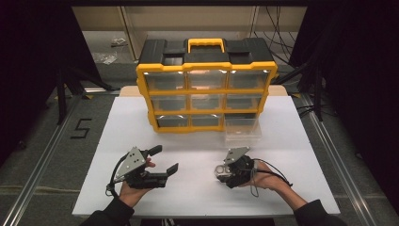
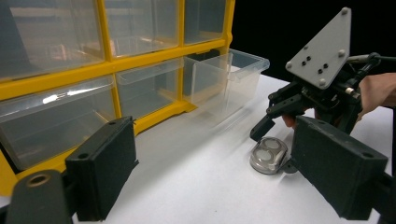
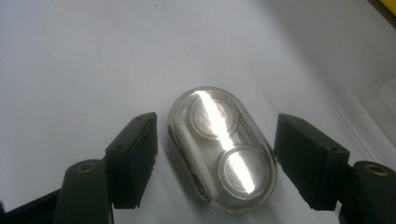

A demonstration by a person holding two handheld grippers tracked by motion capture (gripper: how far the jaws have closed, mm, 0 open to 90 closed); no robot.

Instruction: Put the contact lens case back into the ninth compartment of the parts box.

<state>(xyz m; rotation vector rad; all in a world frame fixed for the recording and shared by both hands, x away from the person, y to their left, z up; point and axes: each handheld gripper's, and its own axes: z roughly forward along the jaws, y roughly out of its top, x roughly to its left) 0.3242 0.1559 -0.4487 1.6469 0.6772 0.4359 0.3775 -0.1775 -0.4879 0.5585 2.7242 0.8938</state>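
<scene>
Two jaws of right hand-held gripper (image 3: 215, 163) spread around oval case (image 3: 219, 149), left hand-held gripper (image 1: 162, 160) open.

White table (image 1: 141, 117) with yellow drawer organiser (image 1: 206, 84), clear drawer (image 1: 242, 129), oval case (image 1: 220, 172).

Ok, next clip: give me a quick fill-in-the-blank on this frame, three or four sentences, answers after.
1. The organizer has a ____ frame with clear drawers.
2. The one drawer pulled out sits in the ____ row.
3. The small clear case lies between the open fingers of the ____ gripper.
4. The left gripper holds ____.

Answers: yellow; bottom; right; nothing
</scene>
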